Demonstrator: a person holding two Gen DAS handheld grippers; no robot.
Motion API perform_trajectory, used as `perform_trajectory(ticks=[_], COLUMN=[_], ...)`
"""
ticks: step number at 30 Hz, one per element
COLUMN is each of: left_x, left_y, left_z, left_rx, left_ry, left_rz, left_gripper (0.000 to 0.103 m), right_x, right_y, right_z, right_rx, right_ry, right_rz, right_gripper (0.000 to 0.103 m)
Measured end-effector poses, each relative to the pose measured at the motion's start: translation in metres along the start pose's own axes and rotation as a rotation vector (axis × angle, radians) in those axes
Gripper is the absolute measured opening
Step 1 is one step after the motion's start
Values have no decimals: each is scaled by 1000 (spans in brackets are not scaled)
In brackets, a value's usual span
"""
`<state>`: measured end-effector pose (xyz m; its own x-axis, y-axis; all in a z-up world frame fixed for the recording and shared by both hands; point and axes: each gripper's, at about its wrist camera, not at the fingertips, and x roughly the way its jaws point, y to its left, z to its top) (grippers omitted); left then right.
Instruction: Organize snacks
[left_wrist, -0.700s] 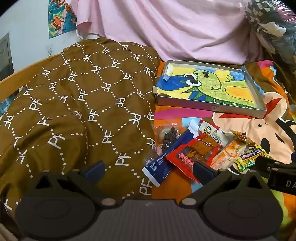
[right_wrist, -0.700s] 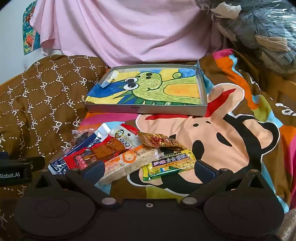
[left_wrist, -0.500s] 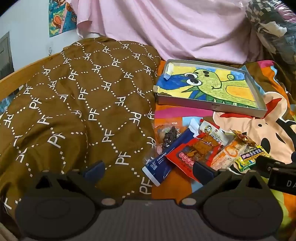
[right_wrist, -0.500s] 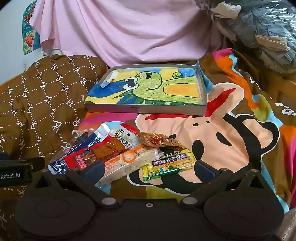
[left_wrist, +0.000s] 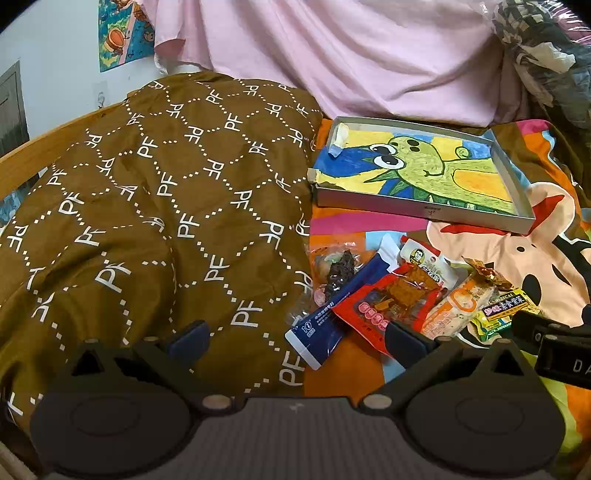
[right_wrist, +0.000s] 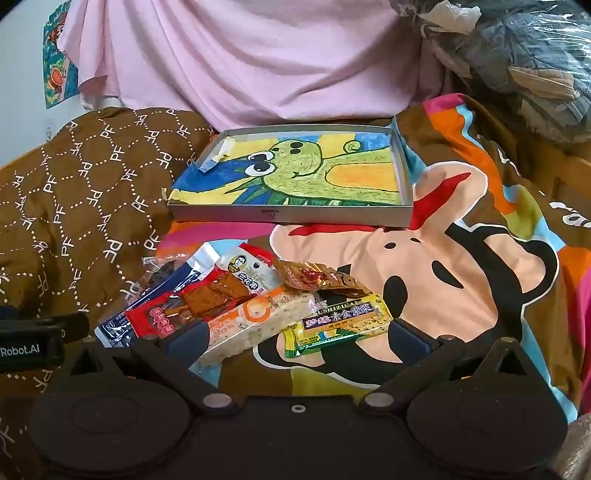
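- On the bed, toward six o'clock of the right wrist view, a pile of snack packets (right_wrist: 240, 299) lay overlapping on the cartoon-print sheet (right_wrist: 461, 266), none of them yet sorted.
- At twelve o'clock from the pile sat a shallow grey tray (right_wrist: 288, 216) lined with a crayon dinosaur drawing; it held no snacks, and I judged it the likely place for them.
- The right gripper (right_wrist: 297, 338) hovered low just short of the pile with its jaws spread wide and nothing between them; its left fingertip overlapped the pale rice bar (right_wrist: 258, 319) in the view, though contact could not be confirmed.
- Just at one o'clock of that bar lay the yellow-green packet (right_wrist: 340, 319), with a crinkled gold-brown wrapper (right_wrist: 314, 277) beyond it.
- In the left wrist view, the left gripper (left_wrist: 295, 338) was likewise wide open and empty, poised over the edge of the brown quilt (left_wrist: 147, 206), with the blue sachet (left_wrist: 332, 314) and red packet (left_wrist: 384, 302) at about one o'clock.
- By my judgement the step in hand was the approach before a first pick; nothing had been grasped.
- The next move would call for lowering one gripper onto a single top-lying packet, closing on its edge without dragging the neighbours, then carrying it toward twelve o'clock to the tray.
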<state>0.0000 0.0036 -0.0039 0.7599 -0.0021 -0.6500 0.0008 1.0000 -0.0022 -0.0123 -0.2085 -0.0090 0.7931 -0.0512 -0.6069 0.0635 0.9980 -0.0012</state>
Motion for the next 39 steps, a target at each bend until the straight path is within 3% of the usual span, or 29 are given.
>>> perform_trajectory(ticks=[39], left_x=[3], left_y=[3], left_z=[-1], left_rx=[-8], left_ry=[9], left_rz=[10], left_gripper=[103], right_x=[4], right_y=[1], right_z=[-2], right_rx=[-1], right_ry=[9], right_rz=[0], right_gripper=[102])
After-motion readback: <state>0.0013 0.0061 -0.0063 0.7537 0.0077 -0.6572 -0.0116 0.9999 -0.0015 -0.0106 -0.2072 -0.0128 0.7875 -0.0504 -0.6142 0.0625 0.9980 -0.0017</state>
